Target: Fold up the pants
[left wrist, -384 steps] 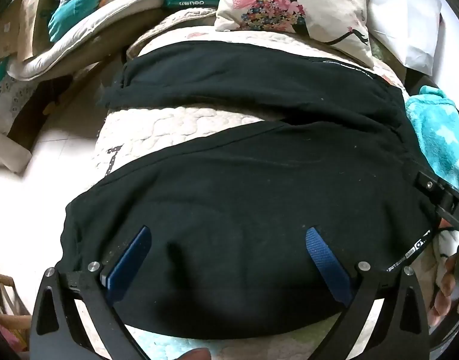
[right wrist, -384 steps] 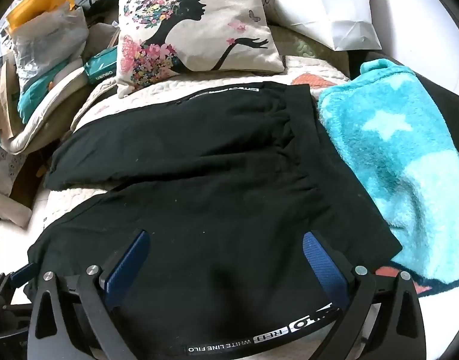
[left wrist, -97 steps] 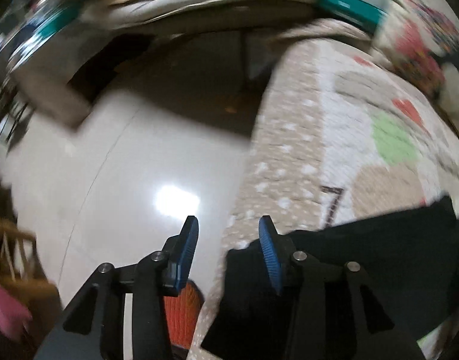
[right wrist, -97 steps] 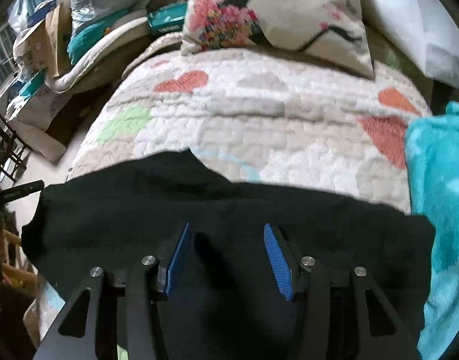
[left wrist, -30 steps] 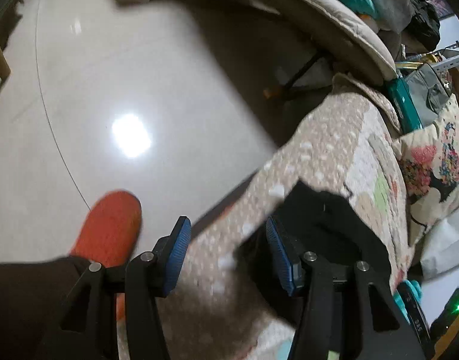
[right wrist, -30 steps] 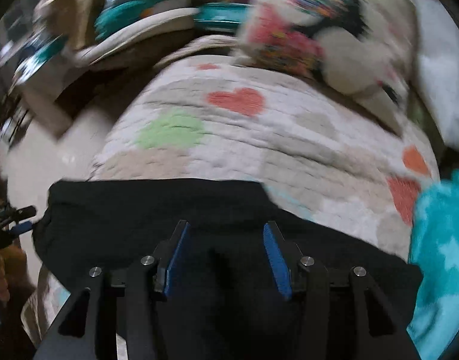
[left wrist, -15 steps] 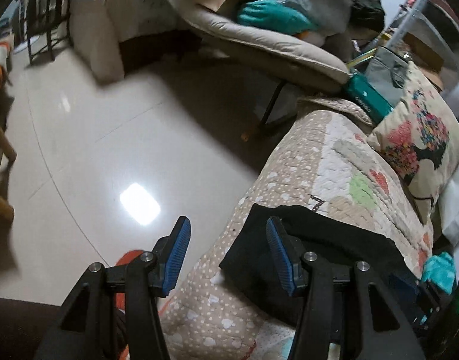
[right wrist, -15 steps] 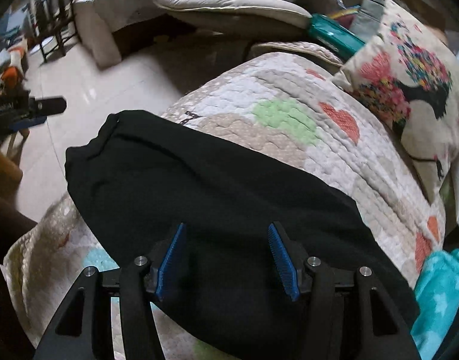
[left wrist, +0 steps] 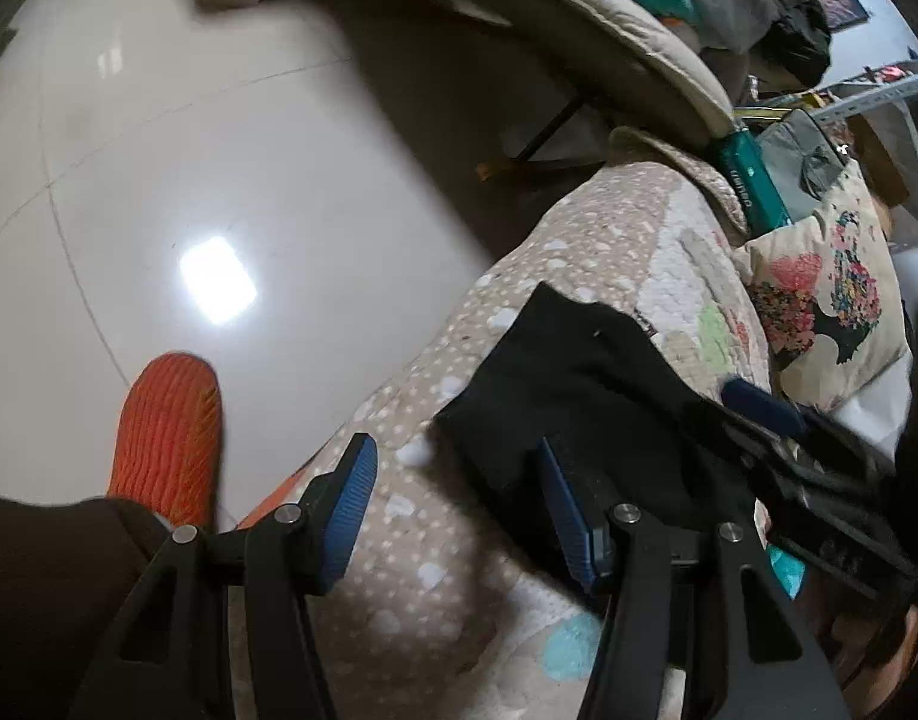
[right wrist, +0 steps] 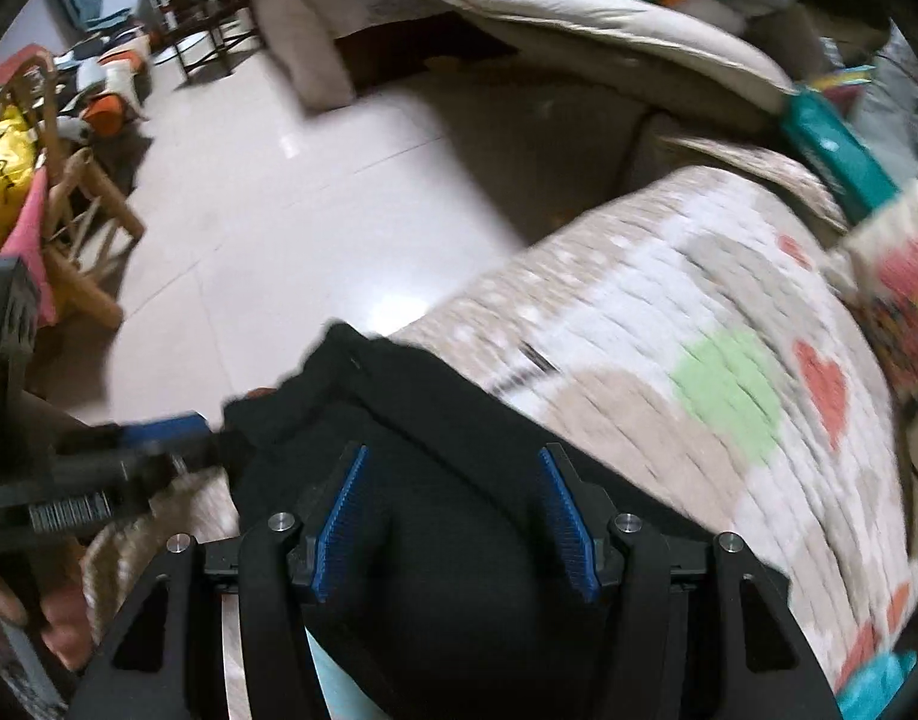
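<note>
Lying folded at the near end of the quilted cover (left wrist: 609,240), the black pants (left wrist: 585,384) reach right to the cover's edge above the tiled floor (left wrist: 219,150). From the left wrist view, the left gripper (left wrist: 459,510) hangs over that edge with its jaws apart and nothing between them: one blue pad is over the dotted side of the cover, the other sits at the corner of the dark cloth, and whether it touches the fabric cannot be told. This view alone shows an orange slipper (left wrist: 165,432) on the floor, a dark trouser leg at the lower left, and the floral cushion (left wrist: 831,300) sharply; the right gripper's blue pad enters at the right, over the pants. From the right wrist view, the right gripper (right wrist: 453,516) points down at the pants (right wrist: 459,540), jaws parted, black cloth filling the gap, though the pads do not visibly press it. Only here appear the green dot and red heart patches on the cover (right wrist: 729,390), wooden chairs (right wrist: 87,210) far left, and a hand (right wrist: 63,618) holding the left gripper beside the pants' corner.
</note>
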### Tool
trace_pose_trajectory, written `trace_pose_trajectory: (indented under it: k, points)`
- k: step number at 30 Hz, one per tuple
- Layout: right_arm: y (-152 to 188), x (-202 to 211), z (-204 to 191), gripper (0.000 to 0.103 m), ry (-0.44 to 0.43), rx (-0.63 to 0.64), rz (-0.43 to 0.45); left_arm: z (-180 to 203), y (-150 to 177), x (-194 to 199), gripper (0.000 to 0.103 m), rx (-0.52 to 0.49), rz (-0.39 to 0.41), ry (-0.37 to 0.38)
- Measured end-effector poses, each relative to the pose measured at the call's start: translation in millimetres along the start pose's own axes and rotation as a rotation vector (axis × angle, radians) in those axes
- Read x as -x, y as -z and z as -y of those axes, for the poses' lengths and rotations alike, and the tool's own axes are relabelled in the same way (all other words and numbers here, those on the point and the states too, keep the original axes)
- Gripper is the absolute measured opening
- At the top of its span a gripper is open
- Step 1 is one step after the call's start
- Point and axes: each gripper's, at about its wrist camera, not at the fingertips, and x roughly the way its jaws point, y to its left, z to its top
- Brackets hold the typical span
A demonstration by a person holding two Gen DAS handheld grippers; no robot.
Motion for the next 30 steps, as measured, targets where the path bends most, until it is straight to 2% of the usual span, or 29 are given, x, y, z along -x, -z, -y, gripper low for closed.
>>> trace_pose_trajectory:
  k: [2,5,7,9,12,16,17,18,19,20,21,30]
  points:
    - [-13,-13,-4,0.061,-0.023,0.025,-0.023,1,0,-6,0.055,-0.003,-0.003,-0.018]
    - [-25,-31,-12,0.061,-0.027,0.055,-0.056,-9,1,-21,0.056,0.054,-0.053,-0.025]
    - [-32,-43,-17,0.061,-0.033,0.076,-0.077,-15,1,-28,0.060,0.096,-0.063,-0.011]
    - [-38,-54,-22,0.061,-0.044,0.098,-0.100,-15,0,-32,0.061,0.098,-0.064,0.000]
    - [-43,-70,-28,0.061,-0.047,0.124,-0.136,-13,3,-42,0.070,0.107,-0.088,0.018]
    - [-44,-79,-32,0.061,-0.060,0.135,-0.158,-8,5,-43,0.071,0.101,-0.085,0.010]
    - [-44,-80,-34,0.060,-0.065,0.141,-0.163,-7,5,-44,0.067,0.096,-0.092,0.012]
    - [-44,-82,-38,0.049,-0.069,0.146,-0.169,-6,4,-44,0.060,0.083,-0.104,0.018]
    - [-43,-82,-40,0.039,-0.062,0.154,-0.175,-5,3,-43,0.044,0.070,-0.111,0.040]
    - [-43,-81,-41,0.034,-0.050,0.160,-0.170,0,1,-39,0.029,0.047,-0.111,0.062]
    - [-42,-78,-40,0.030,-0.051,0.157,-0.164,2,0,-37,0.019,0.033,-0.112,0.087]
    - [-37,-22,-25,0.026,-0.053,0.063,-0.021,29,-3,-9,0.016,-0.027,-0.064,0.221]
